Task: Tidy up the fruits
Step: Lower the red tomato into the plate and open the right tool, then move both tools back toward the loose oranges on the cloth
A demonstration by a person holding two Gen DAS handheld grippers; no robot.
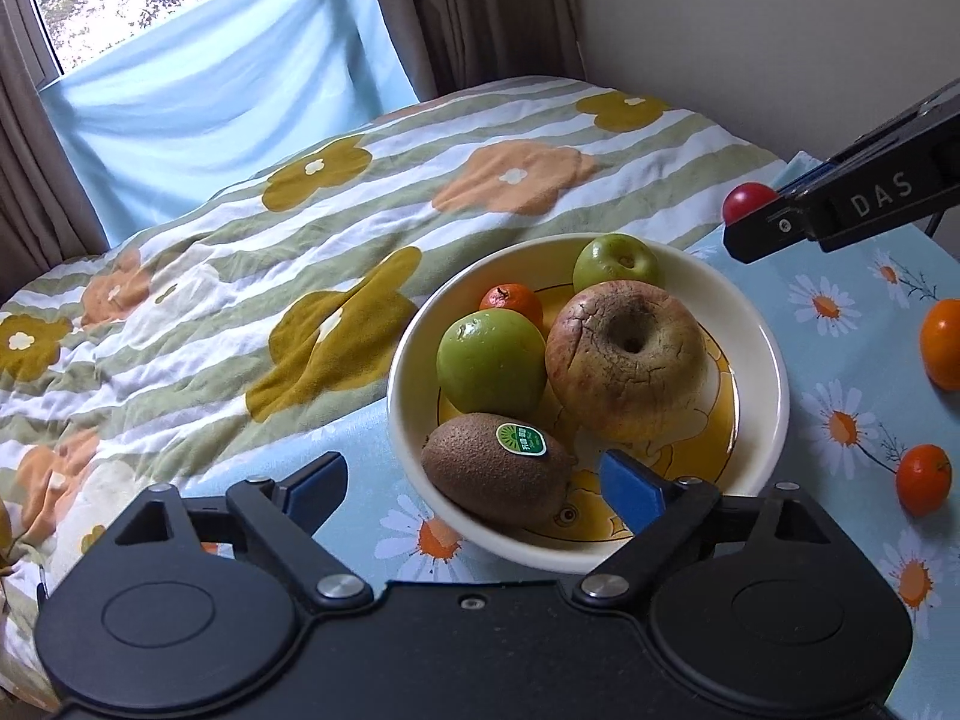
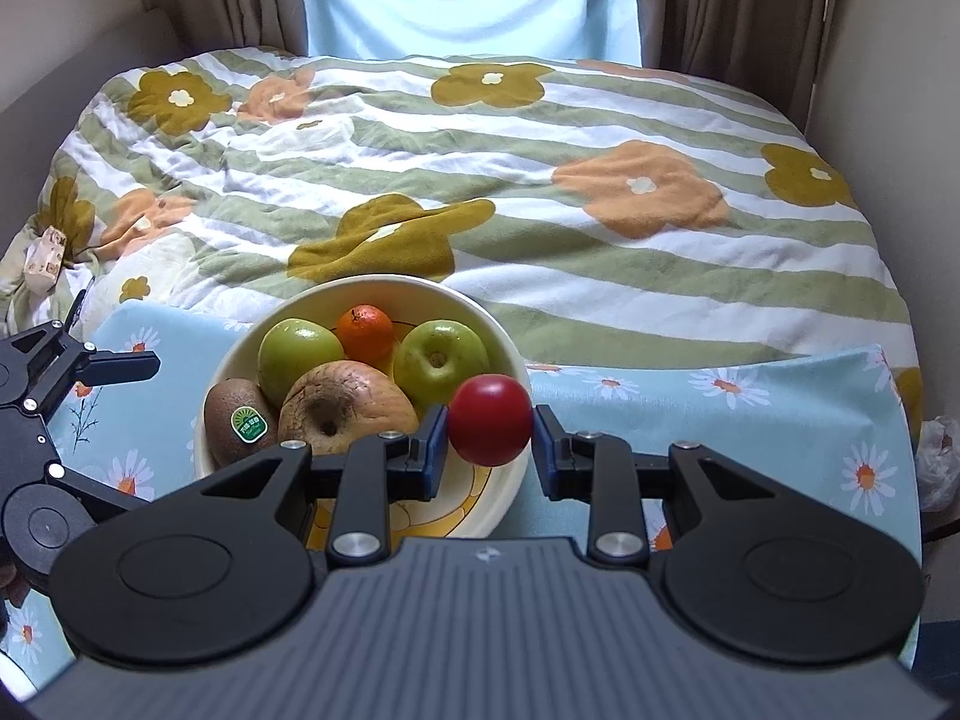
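Observation:
A cream bowl (image 1: 774,396) (image 2: 510,348) on a daisy tablecloth holds two green apples (image 1: 492,360) (image 1: 615,264), a wrinkled brownish apple (image 1: 627,360), a small orange (image 1: 513,300) and a kiwi (image 1: 498,468) with a green sticker. My left gripper (image 1: 474,480) stands open at the bowl's near rim. The kiwi lies between its blue pads (image 1: 630,486), and neither pad touches it. My right gripper (image 2: 489,426) is shut on a round red fruit (image 2: 489,417) (image 1: 747,201), held just above the bowl's right rim.
Two more oranges (image 1: 942,345) (image 1: 923,477) lie on the tablecloth (image 1: 840,312) to the right of the bowl. Behind the table is a bed with a flowered striped quilt (image 2: 540,180). Brown curtains and a pale blue cloth hang at the window.

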